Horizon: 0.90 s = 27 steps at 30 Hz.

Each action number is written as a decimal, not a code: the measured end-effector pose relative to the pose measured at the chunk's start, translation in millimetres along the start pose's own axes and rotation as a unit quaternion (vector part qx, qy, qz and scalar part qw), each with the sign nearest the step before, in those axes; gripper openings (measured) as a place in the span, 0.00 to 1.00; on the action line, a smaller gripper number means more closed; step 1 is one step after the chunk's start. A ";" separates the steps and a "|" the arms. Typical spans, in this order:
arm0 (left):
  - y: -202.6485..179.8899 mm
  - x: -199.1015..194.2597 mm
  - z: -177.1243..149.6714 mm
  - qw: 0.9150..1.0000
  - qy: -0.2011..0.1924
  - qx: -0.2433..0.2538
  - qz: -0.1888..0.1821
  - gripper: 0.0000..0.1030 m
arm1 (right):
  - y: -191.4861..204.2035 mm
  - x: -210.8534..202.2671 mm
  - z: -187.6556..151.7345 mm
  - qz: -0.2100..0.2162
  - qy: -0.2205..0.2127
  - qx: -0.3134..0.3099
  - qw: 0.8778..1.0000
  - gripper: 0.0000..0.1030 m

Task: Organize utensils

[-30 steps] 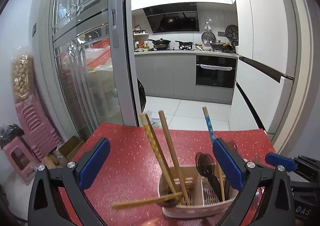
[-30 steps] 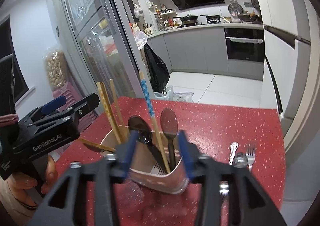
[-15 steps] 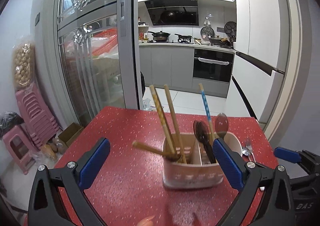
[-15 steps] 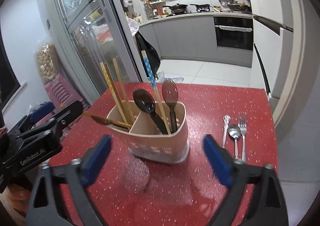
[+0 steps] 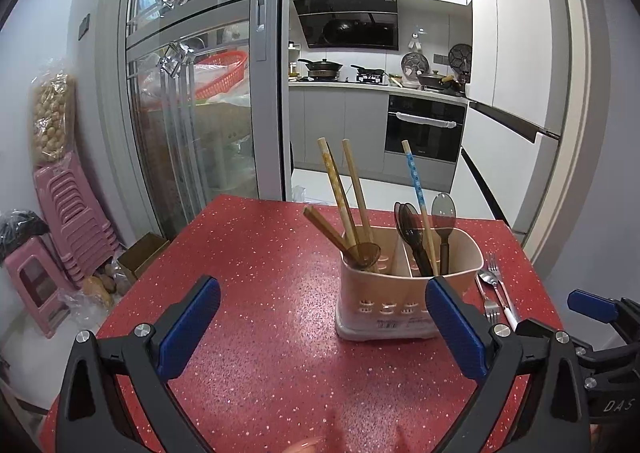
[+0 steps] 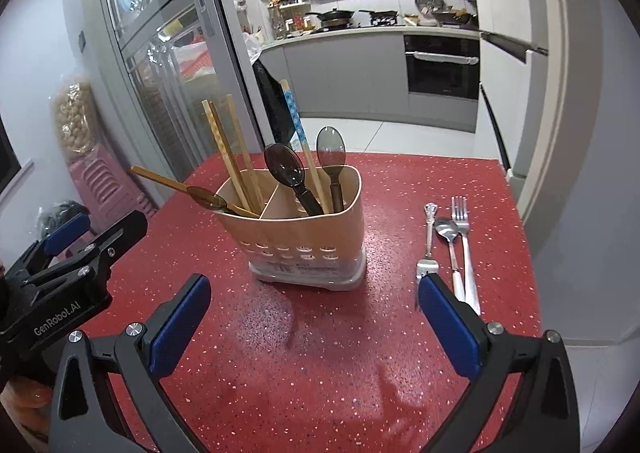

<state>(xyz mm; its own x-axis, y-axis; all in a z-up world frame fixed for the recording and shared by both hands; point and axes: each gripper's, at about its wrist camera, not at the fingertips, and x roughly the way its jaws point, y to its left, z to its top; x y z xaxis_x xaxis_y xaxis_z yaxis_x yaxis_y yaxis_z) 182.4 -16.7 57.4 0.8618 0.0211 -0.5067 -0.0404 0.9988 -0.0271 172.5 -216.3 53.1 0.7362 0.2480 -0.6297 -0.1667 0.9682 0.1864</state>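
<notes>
A beige two-compartment utensil holder [image 5: 394,303] [image 6: 308,241] stands on the red speckled table [image 5: 260,293] [image 6: 360,353]. Its left compartment holds wooden chopsticks [image 5: 352,193] [image 6: 228,149] and a brown spoon [image 6: 192,191] leaning out left. Its right compartment holds dark plastic spoons [image 5: 408,225] [image 6: 286,173] and a blue-patterned chopstick [image 5: 416,181] [image 6: 294,117]. Two metal forks and a metal spoon [image 6: 450,249] [image 5: 494,289] lie on the table right of the holder. My left gripper [image 5: 320,329] is open and empty, in front of the holder. My right gripper [image 6: 314,327] is open and empty, also in front of it.
The table's far edge meets a glass sliding door [image 5: 192,93] and the kitchen opening. Pink stacked stools [image 5: 68,221] and a cardboard box [image 5: 144,255] sit on the floor to the left. The table's right edge [image 6: 528,245] lies just beyond the cutlery.
Both grippers have drawn back from the holder toward the near side of the table. The right gripper's jaws, close around the holder a second ago, now stand wide open.
</notes>
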 end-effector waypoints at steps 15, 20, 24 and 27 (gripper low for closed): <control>-1.0 -40.6 -9.0 0.999 -0.041 0.014 -0.005 1.00 | 20.0 -62.7 -0.5 -0.085 -0.104 -0.010 0.991 1.00; -2.6 -43.4 -8.1 0.999 -0.044 0.014 -0.005 1.00 | 18.7 -69.7 1.6 -0.103 -0.118 -0.005 0.988 1.00; -4.3 -45.9 -7.7 0.999 -0.045 0.014 -0.004 1.00 | 18.3 -71.0 1.3 -0.118 -0.125 -0.008 0.985 1.00; -4.6 -46.4 -7.0 0.999 -0.043 0.013 -0.003 1.00 | 19.7 -73.7 1.3 -0.132 -0.130 -0.015 0.983 1.00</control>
<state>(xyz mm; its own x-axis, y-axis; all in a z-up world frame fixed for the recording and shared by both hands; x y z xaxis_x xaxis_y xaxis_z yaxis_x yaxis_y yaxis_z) 139.0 -22.6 75.0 0.9027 0.0178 -0.4298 -0.0234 0.9997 -0.0077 115.8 -215.5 104.2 0.8987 -0.0250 -0.4378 0.0363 0.9992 0.0176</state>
